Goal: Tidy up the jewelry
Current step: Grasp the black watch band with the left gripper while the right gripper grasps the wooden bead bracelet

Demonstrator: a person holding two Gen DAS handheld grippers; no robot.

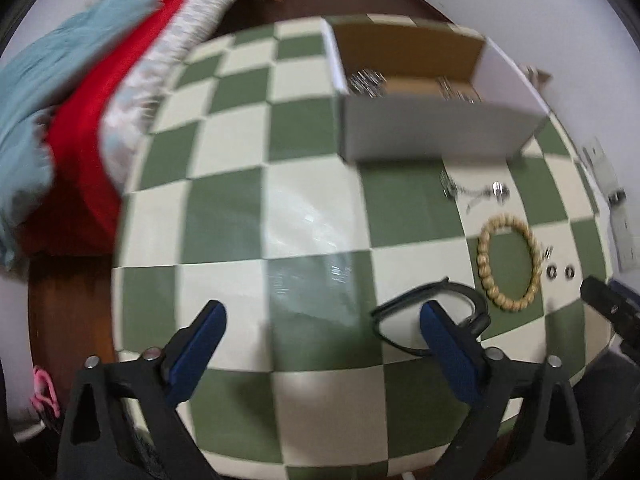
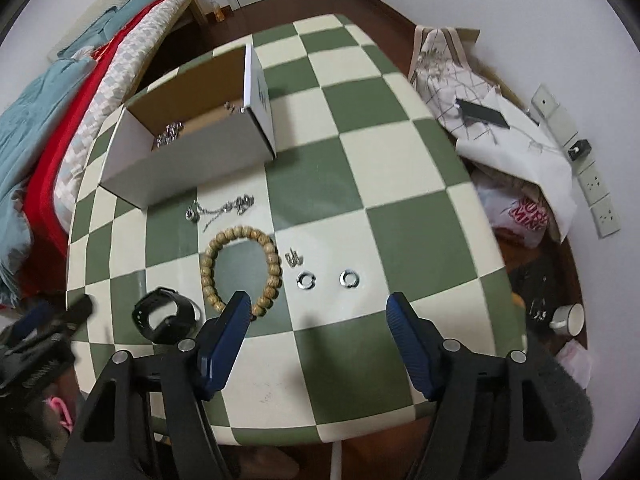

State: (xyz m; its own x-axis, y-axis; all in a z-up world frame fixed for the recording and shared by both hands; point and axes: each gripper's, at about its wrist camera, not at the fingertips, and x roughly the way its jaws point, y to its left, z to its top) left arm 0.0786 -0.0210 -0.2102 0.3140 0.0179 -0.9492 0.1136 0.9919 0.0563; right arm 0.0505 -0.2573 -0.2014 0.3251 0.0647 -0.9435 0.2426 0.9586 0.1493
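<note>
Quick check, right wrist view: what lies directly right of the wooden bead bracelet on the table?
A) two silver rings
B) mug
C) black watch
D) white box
A: the two silver rings lie on the checkered table just right of the wooden bead bracelet; the black watch sits to its left, the white box beyond it.

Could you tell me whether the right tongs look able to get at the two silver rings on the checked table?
Probably yes: the right tongs hang open just short of the two silver rings, with only bare checked table between; nothing covers them.
</note>
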